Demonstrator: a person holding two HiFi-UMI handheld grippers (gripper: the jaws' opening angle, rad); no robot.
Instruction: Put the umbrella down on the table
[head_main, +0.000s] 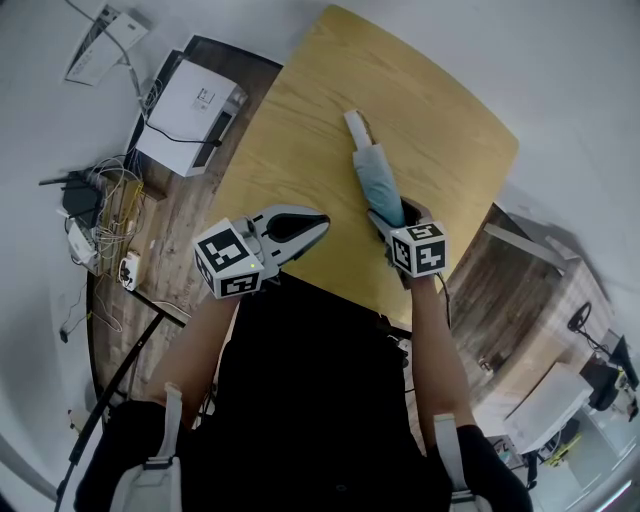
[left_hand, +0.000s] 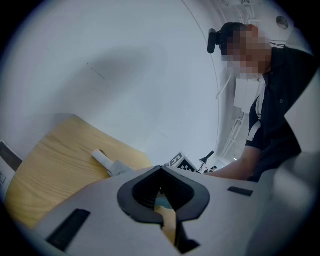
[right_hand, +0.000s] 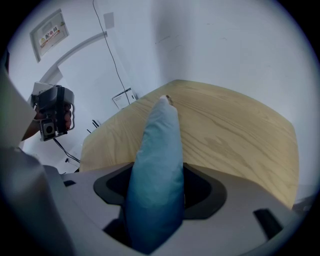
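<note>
Mid-frame, the umbrella (head_main: 376, 178) is clamped by the right hand-held gripper (head_main: 388, 217) over the surface (head_main: 450, 130); the left hand-held gripper (head_main: 318, 223) is closed.

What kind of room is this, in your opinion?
Probably an office or lab workroom: a wooden table, a white printer-like machine nearby, and tangled cables beside it.

Below me a light rounded-corner wooden table (head_main: 440, 140), pale grey floor (head_main: 570, 60), to my left a white boxy device (head_main: 190, 105), perhaps a printer, tangled cables (head_main: 110, 195)
</note>
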